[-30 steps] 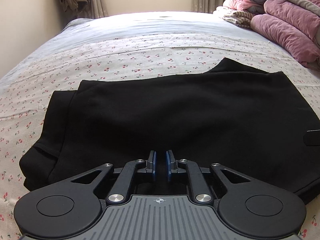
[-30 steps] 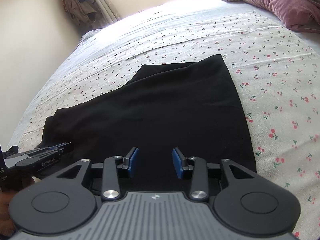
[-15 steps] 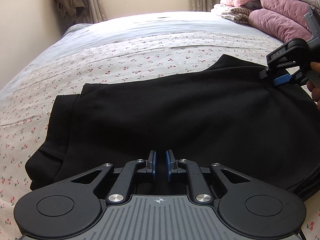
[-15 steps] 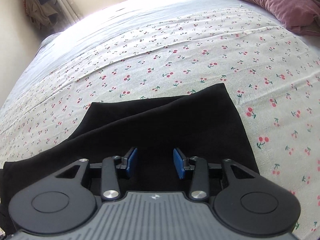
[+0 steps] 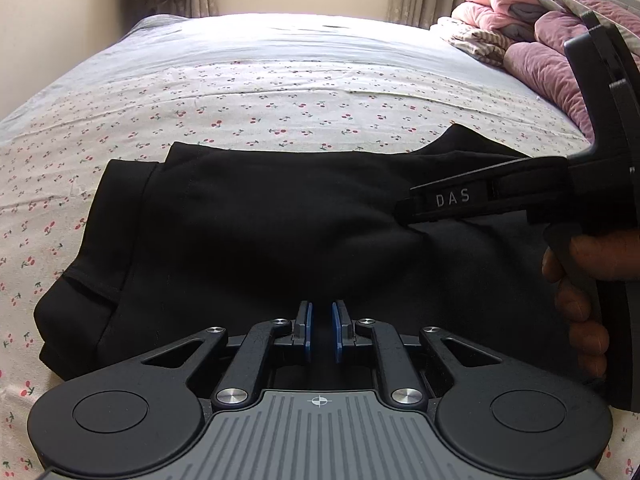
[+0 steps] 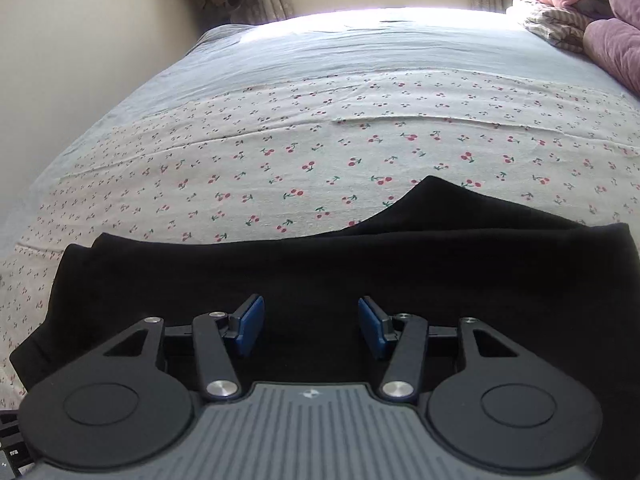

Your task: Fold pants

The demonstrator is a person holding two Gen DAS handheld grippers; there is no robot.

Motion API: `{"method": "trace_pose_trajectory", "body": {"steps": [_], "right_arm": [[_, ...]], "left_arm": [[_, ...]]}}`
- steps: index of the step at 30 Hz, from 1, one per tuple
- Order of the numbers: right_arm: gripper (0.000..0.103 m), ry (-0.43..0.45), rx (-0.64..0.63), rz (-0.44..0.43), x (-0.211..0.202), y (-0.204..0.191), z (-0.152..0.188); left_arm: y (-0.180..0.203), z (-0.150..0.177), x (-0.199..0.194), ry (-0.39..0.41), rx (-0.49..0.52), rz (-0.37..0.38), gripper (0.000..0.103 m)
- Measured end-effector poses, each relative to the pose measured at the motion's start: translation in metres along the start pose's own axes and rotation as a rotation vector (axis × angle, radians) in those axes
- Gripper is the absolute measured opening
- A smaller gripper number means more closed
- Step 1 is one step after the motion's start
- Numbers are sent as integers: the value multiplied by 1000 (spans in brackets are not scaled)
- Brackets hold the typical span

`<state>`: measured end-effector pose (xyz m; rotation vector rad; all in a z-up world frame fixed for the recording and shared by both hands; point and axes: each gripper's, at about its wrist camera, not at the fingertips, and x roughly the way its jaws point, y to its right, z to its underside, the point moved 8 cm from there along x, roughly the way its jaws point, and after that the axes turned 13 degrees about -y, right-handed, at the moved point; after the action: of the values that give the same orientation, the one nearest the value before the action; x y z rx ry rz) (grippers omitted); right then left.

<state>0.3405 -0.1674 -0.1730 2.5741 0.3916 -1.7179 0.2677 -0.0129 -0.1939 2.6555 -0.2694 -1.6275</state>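
Black pants [image 5: 260, 240] lie folded flat on the cherry-print bed sheet [image 5: 280, 112], waistband at the left. My left gripper [image 5: 320, 328] sits low over the near edge of the pants; its blue pads are nearly together with a small gap and nothing shows between them. My right gripper [image 6: 311, 326] is open and empty, just above the pants [image 6: 360, 272]. In the left wrist view it [image 5: 404, 216] reaches in from the right and presses on the middle of the pants, with the hand holding it in sight.
A pile of pink and purple quilts [image 5: 540, 40] lies at the bed's far right. Curtains and a wall stand behind the bed. Bare sheet stretches beyond the pants [image 6: 320, 140].
My right gripper has swung left across the pants, from their right edge to their middle. My left gripper has kept its place at the near edge.
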Motion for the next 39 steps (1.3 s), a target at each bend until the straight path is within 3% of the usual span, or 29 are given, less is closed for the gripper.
{"method": "trace_pose_trajectory", "body": {"steps": [3,7,9,17,21,23,25,28,31,33,35,39], "right_arm": [[42,-17,-2,59,-16,-4,13],[44,-19,-3,7,-43,-2,40],[46,-68,-10,1,-42,-1,59],[51,-77,8,61,-68,-4,128],[50,-26,218,-111,-94,17,162],[49,-15,285,-156,-104,28,172],[49,16,341,-150,-115,40,178],[50,132,389,-130,-141,60,176],[57,226,561,-136,-160,107,179],[58,235,711,-89,-164,146,191],[58,240,836,-66,-164,169,203],[60,247,935,-178,-160,178,212]], "left_arm": [[-4,-1,1,-7,-17,29,13],[-10,-2,0,-27,-55,53,13],[-10,-2,-1,-31,-59,43,13],[-5,1,-1,-9,-27,-4,13],[-3,0,-3,-7,-26,-22,13],[-1,1,-4,-1,-4,-43,13],[1,1,-5,3,16,-53,13],[6,0,-11,6,17,-13,30],[14,-2,-21,48,33,20,35],[28,-2,-29,96,77,15,36],[43,1,-33,131,120,13,44],[89,13,-29,159,255,31,45]]}}
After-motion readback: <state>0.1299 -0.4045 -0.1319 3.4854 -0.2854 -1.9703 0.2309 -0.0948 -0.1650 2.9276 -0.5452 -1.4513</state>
